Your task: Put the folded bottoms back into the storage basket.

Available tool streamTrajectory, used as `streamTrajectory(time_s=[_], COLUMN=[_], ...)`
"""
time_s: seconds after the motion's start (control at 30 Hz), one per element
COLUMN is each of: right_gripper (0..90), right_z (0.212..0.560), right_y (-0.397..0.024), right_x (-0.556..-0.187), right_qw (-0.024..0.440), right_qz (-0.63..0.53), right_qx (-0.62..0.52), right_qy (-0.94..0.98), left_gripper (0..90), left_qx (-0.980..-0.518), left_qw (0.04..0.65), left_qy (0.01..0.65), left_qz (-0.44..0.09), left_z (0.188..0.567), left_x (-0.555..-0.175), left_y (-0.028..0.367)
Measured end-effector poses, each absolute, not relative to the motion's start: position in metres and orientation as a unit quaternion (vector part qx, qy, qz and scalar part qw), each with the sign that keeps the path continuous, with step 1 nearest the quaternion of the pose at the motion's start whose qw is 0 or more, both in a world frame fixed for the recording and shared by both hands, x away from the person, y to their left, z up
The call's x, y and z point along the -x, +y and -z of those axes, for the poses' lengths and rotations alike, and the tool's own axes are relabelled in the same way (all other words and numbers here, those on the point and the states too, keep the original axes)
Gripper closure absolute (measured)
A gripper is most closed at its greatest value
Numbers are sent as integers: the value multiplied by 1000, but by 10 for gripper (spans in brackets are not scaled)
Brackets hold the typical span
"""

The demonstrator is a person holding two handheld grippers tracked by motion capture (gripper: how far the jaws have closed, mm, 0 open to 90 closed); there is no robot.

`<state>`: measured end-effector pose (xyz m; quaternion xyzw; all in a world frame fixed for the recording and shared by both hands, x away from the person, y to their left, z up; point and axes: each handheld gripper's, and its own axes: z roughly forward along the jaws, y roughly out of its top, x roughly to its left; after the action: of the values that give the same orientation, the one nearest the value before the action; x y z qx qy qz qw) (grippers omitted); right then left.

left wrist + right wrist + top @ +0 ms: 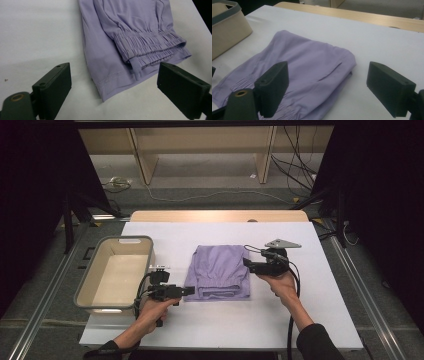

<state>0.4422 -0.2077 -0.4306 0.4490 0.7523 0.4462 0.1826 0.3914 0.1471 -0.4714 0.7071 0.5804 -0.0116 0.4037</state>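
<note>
Lying folded at the table's middle, the lilac shorts point(218, 271) sit between our grippers: we hold the left gripper point(189, 290) released at their near-left corner and the right gripper point(246, 263) released at their right edge. A beige bin point(86, 280) stands left.

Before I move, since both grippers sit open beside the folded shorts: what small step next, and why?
Probably ease the left gripper forward over the shorts' near corner and close. Its jaws stand wide open, just short of the hem, and nothing is held yet.
</note>
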Motion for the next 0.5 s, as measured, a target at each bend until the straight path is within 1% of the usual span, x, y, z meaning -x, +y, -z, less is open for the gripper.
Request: streamTrajectory(time_s=[0.2,0.33,0.43,0.5], right_gripper=[192,192,192,192], right_z=[437,440,441,441], right_y=[-208,-207,-207,-207], right_x=[-451,-456,-460,-462], right_qw=[176,173,172,170], right_qz=[-438,-431,-430,-429], right_qx=[-459,-462,-463,-465], right_qy=[753,756,756,756], left_gripper=[119,119,119,119], left_qx=[-708,-700,-703,-701], left_qw=[397,396,391,386], left_qy=[583,594,594,599], left_qz=[11,23,20,29], left_z=[474,476,476,478], left_x=[-397,-404,-406,-408], left_y=[144,144,143,142])
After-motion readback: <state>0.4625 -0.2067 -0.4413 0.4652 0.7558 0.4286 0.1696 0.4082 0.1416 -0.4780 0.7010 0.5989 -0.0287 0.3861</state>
